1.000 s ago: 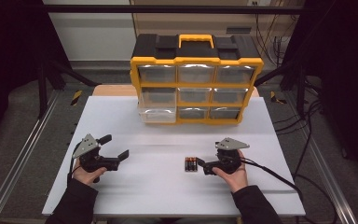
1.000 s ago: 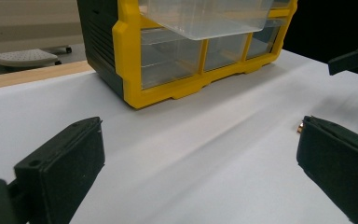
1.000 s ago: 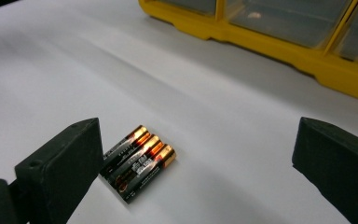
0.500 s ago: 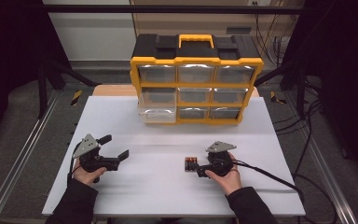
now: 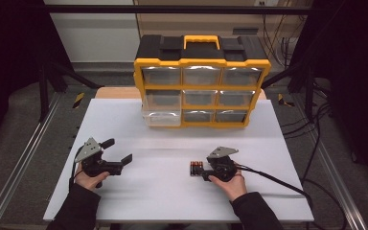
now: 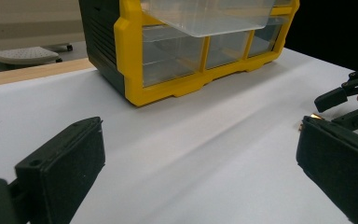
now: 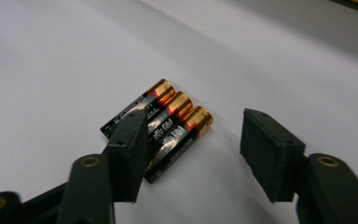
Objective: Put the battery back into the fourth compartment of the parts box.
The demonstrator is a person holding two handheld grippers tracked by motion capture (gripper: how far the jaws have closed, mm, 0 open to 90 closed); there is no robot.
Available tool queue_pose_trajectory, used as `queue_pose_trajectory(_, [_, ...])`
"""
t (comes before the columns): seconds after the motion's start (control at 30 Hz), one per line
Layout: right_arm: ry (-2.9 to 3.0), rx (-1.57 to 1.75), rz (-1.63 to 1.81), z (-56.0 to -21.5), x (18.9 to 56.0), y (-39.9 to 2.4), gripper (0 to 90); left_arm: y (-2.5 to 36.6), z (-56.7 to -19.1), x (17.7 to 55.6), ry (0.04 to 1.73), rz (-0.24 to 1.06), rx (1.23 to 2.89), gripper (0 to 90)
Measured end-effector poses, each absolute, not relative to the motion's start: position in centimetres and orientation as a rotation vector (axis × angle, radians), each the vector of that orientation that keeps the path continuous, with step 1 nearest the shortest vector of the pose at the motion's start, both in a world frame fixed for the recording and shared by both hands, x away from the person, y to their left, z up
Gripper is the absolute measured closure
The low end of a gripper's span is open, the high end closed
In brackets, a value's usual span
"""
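- Standing on grey floor (image 5: 24,120), white table (image 5: 124,115).
- Running along left, metal rail (image 5: 19,163).
- Trailing far right, dark cables (image 5: 316,120).
- Showing pale at far left, wall (image 5: 91,33).

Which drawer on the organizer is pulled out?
The bottom-left drawer of the organizer is out: its clear front juts past the yellow frame; the others sit flush.

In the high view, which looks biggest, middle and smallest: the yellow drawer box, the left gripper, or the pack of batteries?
1. yellow drawer box, by far the biggest.
2. left gripper, open on the white table, middle.
3. pack of batteries, smallest.
The box stands farther from the camera and looks largest anyway.
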State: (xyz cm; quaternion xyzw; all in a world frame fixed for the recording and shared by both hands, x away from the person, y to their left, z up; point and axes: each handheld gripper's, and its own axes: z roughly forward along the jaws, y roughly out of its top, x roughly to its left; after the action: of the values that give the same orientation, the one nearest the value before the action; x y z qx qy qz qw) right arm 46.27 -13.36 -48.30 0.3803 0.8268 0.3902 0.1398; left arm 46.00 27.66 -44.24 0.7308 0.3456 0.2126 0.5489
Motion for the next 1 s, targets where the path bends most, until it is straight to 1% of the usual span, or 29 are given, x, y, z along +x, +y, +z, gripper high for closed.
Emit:
queue_pose_trajectory(0.3, [2.416, 1.099, 1.115, -48.37, 46.33, -13.35, 59.2, 27.66, -44.25, 45.99, 0.820, 0.504, 1.731, 0.8])
queue_pose_trajectory(0.53, [2.433, 1.115, 1.087, -48.42, 46.38, -13.38, 67.1, 27.67, -44.23, 45.96, 0.818, 0.504, 1.731, 0.8])
queue_pose_trajectory(0.73, [2.432, 1.111, 1.062, -48.40, 46.56, -13.53, 75.8, 27.63, -44.24, 45.97, 0.818, 0.504, 1.732, 0.9])
queue_pose_trajectory(1.0, [2.445, 1.118, 1.065, -48.30, 46.78, -13.62, 76.9, 27.58, -44.25, 45.96, 0.815, 0.506, 1.734, 0.9])
